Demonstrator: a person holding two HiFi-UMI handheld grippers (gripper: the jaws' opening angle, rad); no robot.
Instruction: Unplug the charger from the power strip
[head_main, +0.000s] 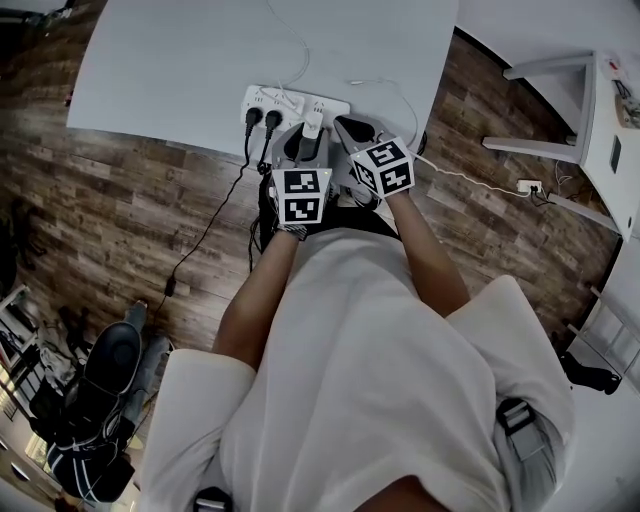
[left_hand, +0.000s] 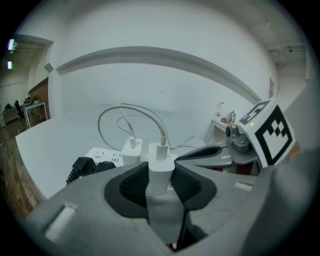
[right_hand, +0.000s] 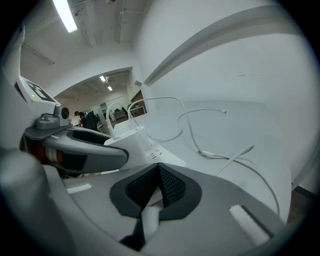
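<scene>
A white power strip (head_main: 290, 101) lies at the near edge of the white table (head_main: 180, 70); two black plugs (head_main: 261, 119) sit in it. My left gripper (head_main: 311, 140) is shut on a white charger (left_hand: 161, 170); its dark pads press on both sides. The charger's white cable (left_hand: 150, 117) loops up and back. Whether its prongs are still in the power strip (left_hand: 102, 155) is hidden. A second white charger (left_hand: 131, 150) stands plugged in beside it. My right gripper (right_hand: 159, 175) is shut with nothing between its pads, its tip over the end of the power strip (right_hand: 142, 145).
Loose white cables (right_hand: 220, 156) trail over the table to the right. Black cords (head_main: 215, 220) hang from the table edge to the wooden floor. A white shelf (head_main: 600, 120) stands at the right, and bags (head_main: 90, 400) lie at the lower left.
</scene>
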